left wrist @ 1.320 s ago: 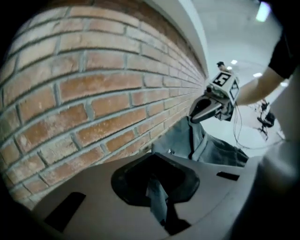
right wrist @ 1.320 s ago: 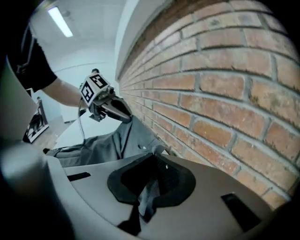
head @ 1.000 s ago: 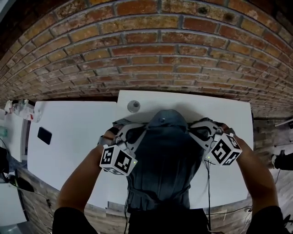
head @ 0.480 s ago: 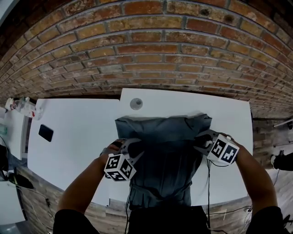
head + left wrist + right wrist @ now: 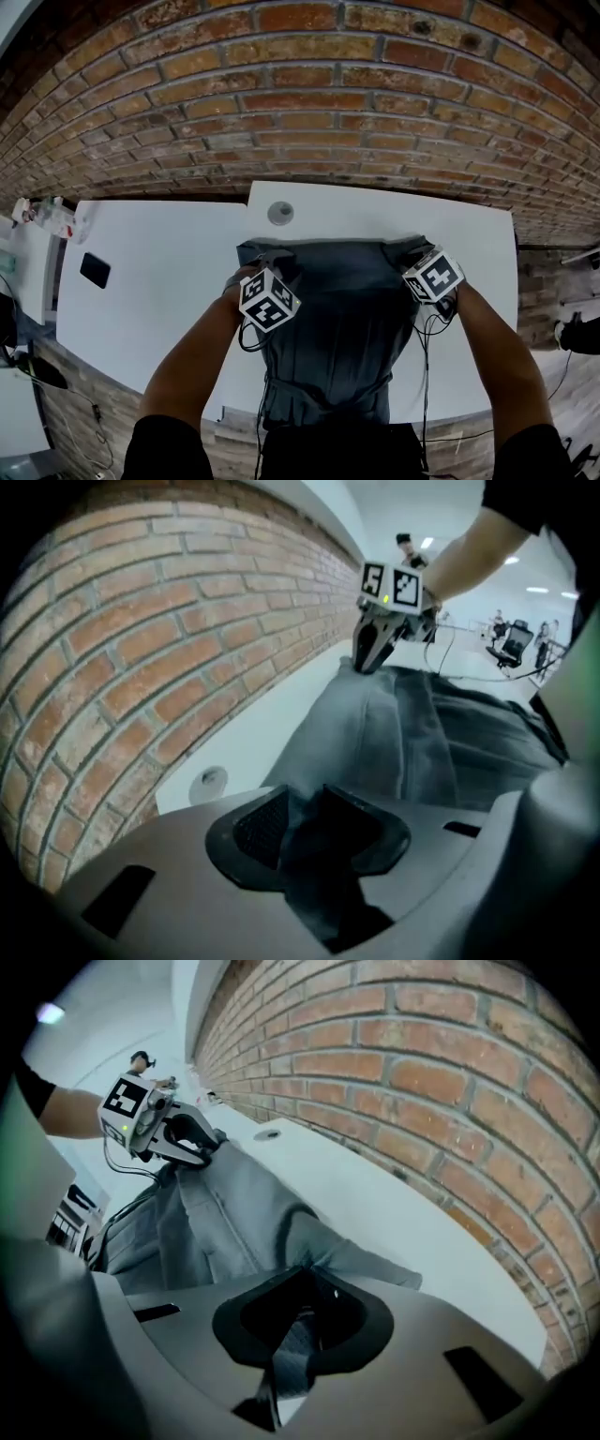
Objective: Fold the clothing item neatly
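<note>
Head view, with both gripper views: a grey garment (image 5: 337, 328) is lying flat along the white table (image 5: 159, 281). Its far edge is stopping just short of a small round fitting (image 5: 280, 213) near the brick wall (image 5: 300, 103), and its near end is reaching the table's near edge. The left gripper (image 5: 302, 829) is sitting at the far left corner. Its jaws, having just been opening, are standing partly apart around a bunched dark fold, and one ribbed pad (image 5: 260, 827) is showing bare, so the fold is judged not yet clamped. The right gripper (image 5: 302, 1321) is working the far right corner; its jaws have just been closing and are pinching a narrow strip of the cloth. Handling, as judged: the fabric is behaving as soft, light and limp, offering no stiffness. It is therefore likely to be sagging between any two held points and slipping out of a shallow bite. Holds are best taken at the two matching corners, preferably on a seamed edge, biting deep enough to be catching every layer and keeping the span between the grippers taut while folding.
</note>
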A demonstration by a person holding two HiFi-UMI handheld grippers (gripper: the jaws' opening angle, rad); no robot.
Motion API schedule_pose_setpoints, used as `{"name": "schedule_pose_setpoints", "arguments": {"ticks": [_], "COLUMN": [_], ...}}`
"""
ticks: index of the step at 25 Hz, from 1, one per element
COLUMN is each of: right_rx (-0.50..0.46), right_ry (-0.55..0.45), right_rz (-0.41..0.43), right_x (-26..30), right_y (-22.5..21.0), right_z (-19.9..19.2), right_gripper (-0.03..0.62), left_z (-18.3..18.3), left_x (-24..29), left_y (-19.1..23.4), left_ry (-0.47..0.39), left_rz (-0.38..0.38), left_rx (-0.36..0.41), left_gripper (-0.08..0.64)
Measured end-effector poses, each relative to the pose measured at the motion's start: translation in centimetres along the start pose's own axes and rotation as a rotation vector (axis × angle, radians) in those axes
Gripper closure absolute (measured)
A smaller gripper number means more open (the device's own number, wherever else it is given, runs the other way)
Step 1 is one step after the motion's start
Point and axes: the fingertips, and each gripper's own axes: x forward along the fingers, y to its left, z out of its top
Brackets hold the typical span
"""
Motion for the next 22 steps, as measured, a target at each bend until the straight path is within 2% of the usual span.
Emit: {"name": "schedule_pose_setpoints", "arguments": {"ticks": [2,5,8,10,12,15,18,22], "right_rx": [0.056,0.070,0.082,0.083,0.098,0.158,0.202,0.220], "right_ry": [-0.010,-0.037,-0.055,-0.096,-0.186,-0.325,-0.388,-0.383], "right_rz": [-0.002,-0.012,0.015,0.033,0.054,0.110,0.147,0.134], "right_x": [0.8,1.0,1.1,0.3,-1.4,-4.9,-8.0,-10.7], "right_y": [-0.1,-0.1,0.2,0.1,0.1,1.7,4.4,9.6], "right_z": [-0.3,0.0,-0.2,0.3,1.1,1.2,-0.9,-5.7], "right_gripper": [0.561,0.563,0.563,0.563,0.562,0.560,0.530,0.515], "left_z": [-1.6,-1.9,-1.9,-1.8,-1.7,-2.7,-4.1,-6.6], "left_x": [1.0,1.2,0.7,-0.5,-2.3,-5.8,-9.5,-13.8], "left_y": [0.5,0.8,0.8,1.2,1.1,-0.7,-3.3,-7.4], "left_ry": [0.076,0.112,0.116,0.115,0.099,0.071,0.041,0.008], "left_rz": [0.000,-0.021,-0.013,0.049,0.097,0.118,0.122,0.096], "left_rx": [-0.080,-0.171,-0.188,-0.178,-0.188,-0.228,-0.267,-0.287], "left_gripper": [0.449,0.451,0.449,0.448,0.449,0.449,0.449,0.448]}}
